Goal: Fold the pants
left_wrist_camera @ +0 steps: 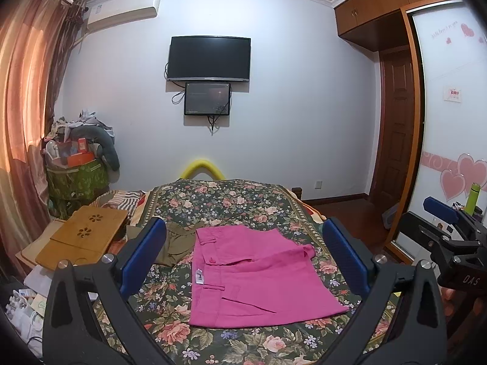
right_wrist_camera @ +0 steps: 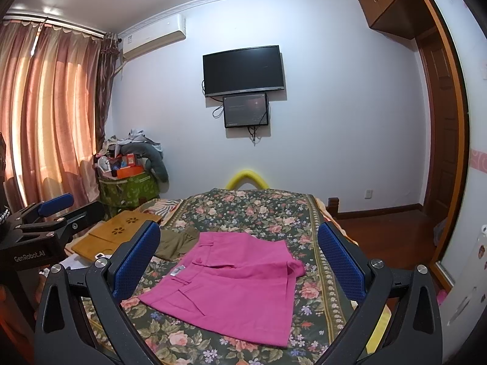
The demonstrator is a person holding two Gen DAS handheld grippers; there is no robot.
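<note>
the pink pants [left_wrist_camera: 255, 276] lie flat in the lower centre of both views on the floral bed [left_wrist_camera: 231, 200], waistband to the left, apparently folded into a compact rectangle. the left tool [left_wrist_camera: 243, 261] and the right tool [right_wrist_camera: 240, 264] hover above with fingers spread wide, holding nothing, likely clear so the cloth stays undisturbed. an olive garment [left_wrist_camera: 176, 243] touches its upper left edge.

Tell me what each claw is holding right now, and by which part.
Nothing. The left claw and right claw both hang open above the pink pants, touching no fabric.
</note>
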